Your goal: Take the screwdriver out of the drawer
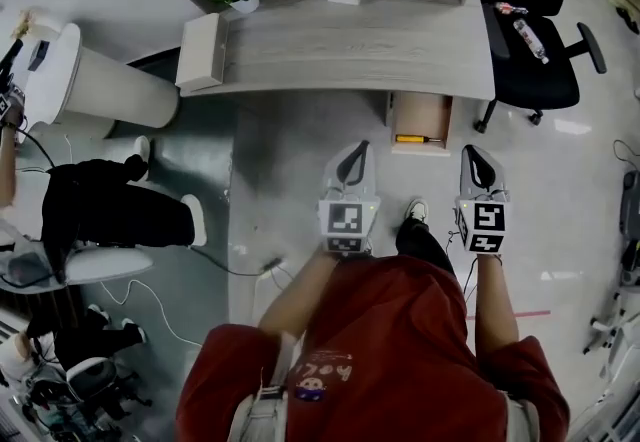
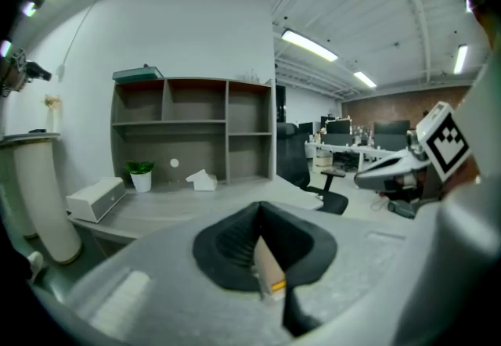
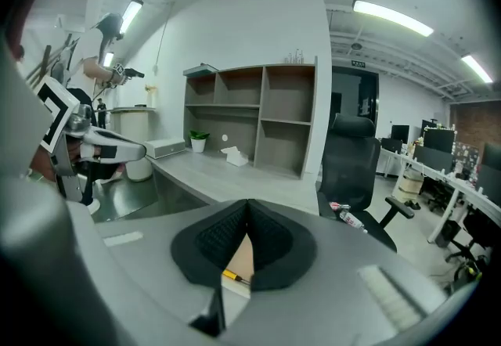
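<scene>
In front of my body, low over the floor, I hold both tools level and pointing toward the desk. The right gripper point(image 1: 480, 165) has its two black ribbed pads pressed together at the tips, and nothing is between them. The left gripper point(image 1: 355, 158) is the same: the jaws are together and empty. I think they are closed only because I am not yet at the grasping step, and the right one must come apart before it can take anything.

Through the small gap under the closed pads of the right gripper, its own view looks straight at the slim yellow-handled screwdriver point(image 3: 232, 276), so this tool is already aimed at it. From the head view, the screwdriver point(image 1: 418, 139) lies across the front edge of the light wooden drawer point(image 1: 420, 110), well apart from both grippers. The drawer is pulled out from under the long grey wood-grain desk point(image 1: 350, 50), on its right side, so the tool inside is free to reach from above.

The right gripper is the nearer one to the drawer, and in my judgement it should make the pick. A black office chair point(image 1: 535, 40) stands just right of the drawer. It should not be in the way if I come straight forward and down.
</scene>
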The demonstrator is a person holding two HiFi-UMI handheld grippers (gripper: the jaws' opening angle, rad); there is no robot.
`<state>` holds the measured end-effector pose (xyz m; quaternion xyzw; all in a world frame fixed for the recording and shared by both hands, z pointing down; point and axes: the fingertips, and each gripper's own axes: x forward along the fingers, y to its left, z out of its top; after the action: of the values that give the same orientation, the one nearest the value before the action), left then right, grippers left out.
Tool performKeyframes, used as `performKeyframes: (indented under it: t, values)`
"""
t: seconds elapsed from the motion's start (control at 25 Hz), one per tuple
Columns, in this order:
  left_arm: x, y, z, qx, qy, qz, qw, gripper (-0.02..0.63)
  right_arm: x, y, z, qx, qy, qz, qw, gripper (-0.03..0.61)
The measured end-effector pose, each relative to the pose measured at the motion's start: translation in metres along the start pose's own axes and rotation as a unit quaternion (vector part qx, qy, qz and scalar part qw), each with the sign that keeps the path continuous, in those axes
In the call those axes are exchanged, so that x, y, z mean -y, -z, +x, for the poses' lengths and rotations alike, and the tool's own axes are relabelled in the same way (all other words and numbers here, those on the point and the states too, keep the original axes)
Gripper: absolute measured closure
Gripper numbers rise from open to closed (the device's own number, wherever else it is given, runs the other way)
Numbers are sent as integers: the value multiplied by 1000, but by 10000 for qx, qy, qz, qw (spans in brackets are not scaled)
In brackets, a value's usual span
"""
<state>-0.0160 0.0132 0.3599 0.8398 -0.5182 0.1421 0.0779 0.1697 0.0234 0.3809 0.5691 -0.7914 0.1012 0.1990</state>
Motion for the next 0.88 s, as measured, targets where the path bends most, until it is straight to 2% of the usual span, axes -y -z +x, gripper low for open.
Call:
performKeyframes:
  t: [0.24,0.48,0.64,0.88]
  values:
    - [26,-12,48,-85,-224,52,9997,612,49,1,31,-76,-386,-162,9991,581]
    - [40,0,82,-370,-477,-82,9981,612,72,17,57,-225,-839,-295,9958,581]
    - [40,13,91,-540,-614,-99,9966,612,70,31,72,-383,-1089,-346,9927,581]
    - [22,51,98,-799,-625,-257,9945,612,36,63,104,-797,-1488,-707,9831,581]
